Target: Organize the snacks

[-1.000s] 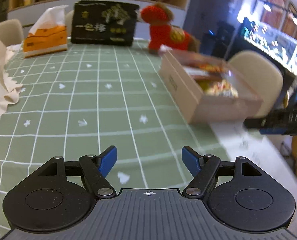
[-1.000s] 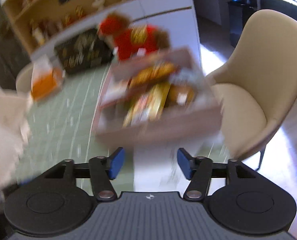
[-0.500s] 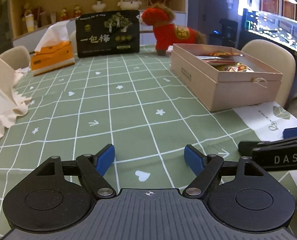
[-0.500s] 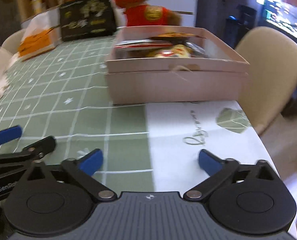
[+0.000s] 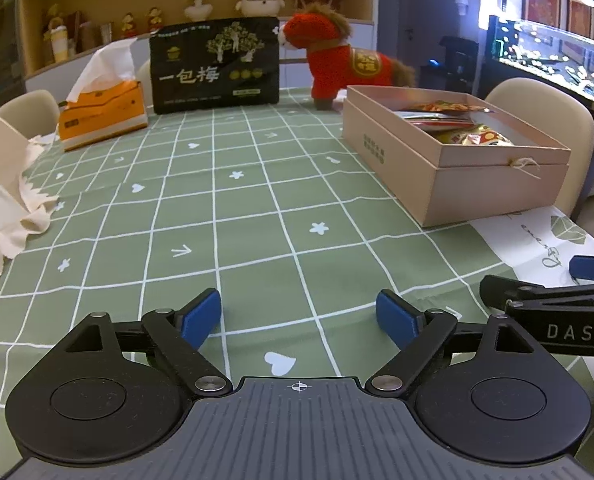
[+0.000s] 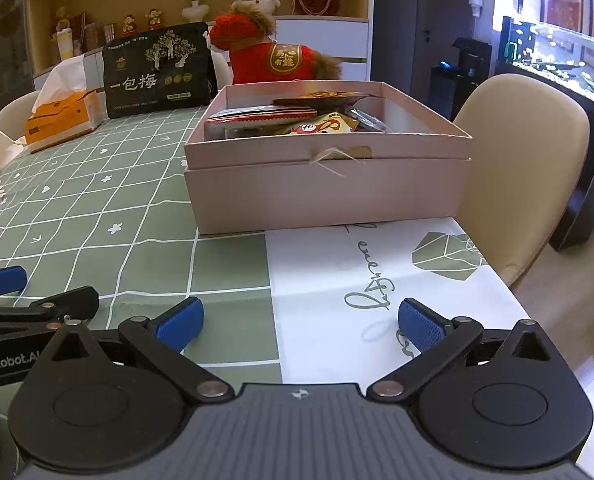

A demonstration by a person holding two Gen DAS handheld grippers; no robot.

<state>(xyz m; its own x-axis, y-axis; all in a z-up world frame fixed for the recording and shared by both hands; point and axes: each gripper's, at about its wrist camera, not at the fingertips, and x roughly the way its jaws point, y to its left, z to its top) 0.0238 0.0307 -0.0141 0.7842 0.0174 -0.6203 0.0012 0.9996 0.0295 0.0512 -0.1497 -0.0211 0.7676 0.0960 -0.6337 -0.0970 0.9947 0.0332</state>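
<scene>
Right wrist view: pink box (image 6: 329, 184), lidless, on the green checked surface (image 6: 97, 184), holding snack packets (image 6: 321, 120).
Packets piled inside, at rim level; a string tag hangs on the front wall. Behind it: red plush horse (image 6: 273, 60), black plum bag (image 6: 157, 72), orange tissue box (image 6: 61, 120). Right tool (image 6: 301, 324) released, nothing between its pads; left tool (image 5: 299, 314) jaws opening, empty, low over the surface, near the box.

One pink box (image 6: 325, 184) at twelve o'clock, one black bag (image 6: 157, 76), one tissue box (image 6: 61, 120), one red toy horse (image 6: 273, 60), two chairs (image 6: 525, 152).
</scene>
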